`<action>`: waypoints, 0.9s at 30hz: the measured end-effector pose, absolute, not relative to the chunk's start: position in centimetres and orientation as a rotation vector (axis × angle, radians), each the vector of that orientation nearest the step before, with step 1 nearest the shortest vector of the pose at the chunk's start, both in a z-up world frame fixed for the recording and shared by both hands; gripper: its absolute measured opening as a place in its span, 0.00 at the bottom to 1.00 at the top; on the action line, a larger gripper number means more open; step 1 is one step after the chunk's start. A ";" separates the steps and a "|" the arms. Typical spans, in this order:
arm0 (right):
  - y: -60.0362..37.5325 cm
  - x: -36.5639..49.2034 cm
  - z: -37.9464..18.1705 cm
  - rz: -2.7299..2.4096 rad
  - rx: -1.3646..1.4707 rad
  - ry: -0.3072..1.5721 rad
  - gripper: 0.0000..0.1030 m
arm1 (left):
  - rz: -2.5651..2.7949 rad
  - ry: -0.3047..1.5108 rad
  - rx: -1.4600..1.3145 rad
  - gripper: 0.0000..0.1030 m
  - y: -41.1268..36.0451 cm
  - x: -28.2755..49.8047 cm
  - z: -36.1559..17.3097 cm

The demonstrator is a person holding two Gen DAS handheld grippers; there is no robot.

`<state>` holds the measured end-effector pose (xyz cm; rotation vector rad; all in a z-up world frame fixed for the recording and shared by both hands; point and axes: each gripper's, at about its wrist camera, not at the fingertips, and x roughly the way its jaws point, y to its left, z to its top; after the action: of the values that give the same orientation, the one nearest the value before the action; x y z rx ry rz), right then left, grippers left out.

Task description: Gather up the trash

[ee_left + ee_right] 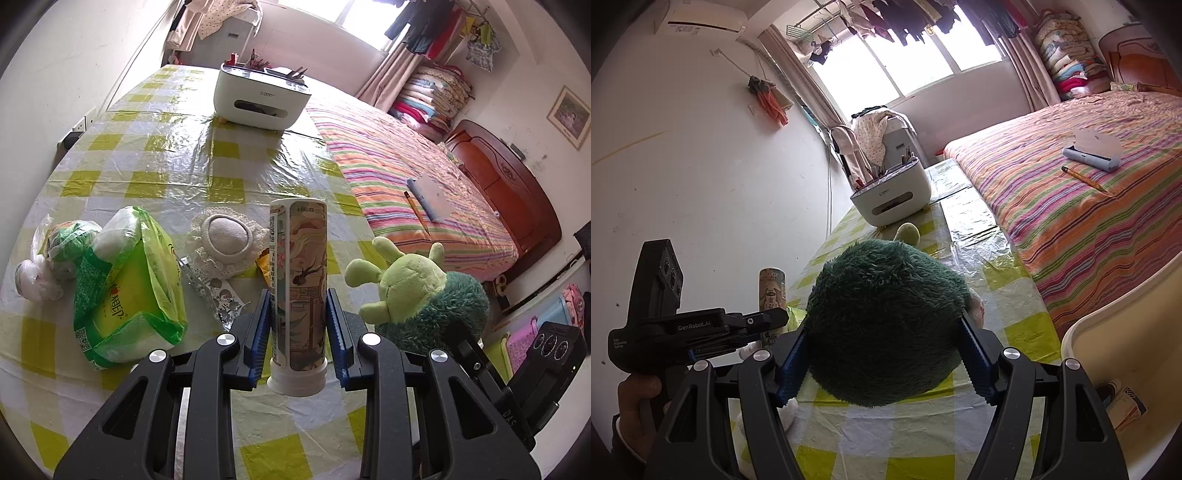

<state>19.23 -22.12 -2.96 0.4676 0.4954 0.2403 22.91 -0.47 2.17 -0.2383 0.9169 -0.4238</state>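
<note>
The printed tube (pixel 298 284) is clamped between the nearly closed pads of the left hand-held gripper (pixel 298 321), lifted above the worktop (pixel 166 162) just beside the plush toy (pixel 886 321). That toy is squeezed by the wide-set right hand-held gripper (pixel 886 360). Carrying the tube to a bin is called for next.

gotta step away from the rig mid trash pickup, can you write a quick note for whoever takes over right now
Left gripper: shut on a tall printed can, held upright above the checked table.
Right gripper: closed around the dark green plush toy, which sits on the table.
Done: the can is picked up.
Left on the table: green plastic bag, small knotted bag, crinkled silver wrapper, yellow wrapper behind the can.
A white bin with trash inside stands at the table's edge, on the right in the right wrist view; it looks like the likely drop spot.
</note>
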 end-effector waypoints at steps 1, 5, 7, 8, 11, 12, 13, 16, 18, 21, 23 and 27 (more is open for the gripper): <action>-22.2 19.1 -3.0 0.236 0.467 0.496 0.67 | -0.429 0.914 -0.231 0.27 -0.7 22.7 2.2; -22.8 18.6 -3.1 0.217 0.467 0.493 0.67 | -0.446 0.902 -0.211 0.27 -1.3 21.9 2.3; -23.2 18.3 -3.2 0.206 0.467 0.489 0.67 | -0.448 0.887 -0.197 0.27 -1.6 21.6 2.5; -23.4 18.1 -3.2 0.201 0.471 0.487 0.67 | -0.452 0.881 -0.198 0.27 -1.8 21.4 2.5; -24.3 17.5 -3.1 0.192 0.485 0.474 0.67 | -0.466 0.870 -0.199 0.27 -2.4 20.9 2.4; -24.6 17.2 -3.0 0.187 0.487 0.467 0.67 | -0.471 0.869 -0.200 0.27 -2.7 20.7 2.3; -24.9 17.0 -2.9 0.181 0.486 0.459 0.67 | -0.478 0.869 -0.197 0.27 -3.0 20.5 2.2; -25.9 16.2 -2.7 0.161 0.485 0.440 0.67 | -0.497 0.862 -0.182 0.27 -4.0 19.7 1.9; -26.4 15.8 -2.6 0.152 0.493 0.433 0.67 | -0.508 0.850 -0.159 0.27 -4.8 19.1 1.9; -27.3 15.4 -2.7 0.136 0.503 0.425 0.67 | -0.522 0.828 -0.132 0.27 -5.8 18.4 1.9; -27.9 15.0 -2.7 0.125 0.508 0.419 0.67 | -0.534 0.832 -0.130 0.27 -6.3 17.9 1.8; -29.0 14.1 -2.9 0.101 0.522 0.408 0.67 | -0.571 0.847 -0.146 0.27 -7.2 16.9 1.2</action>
<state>14.11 -29.05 -2.86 0.5217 0.4081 0.1012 16.90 -7.23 1.23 -0.1461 0.8474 -0.5710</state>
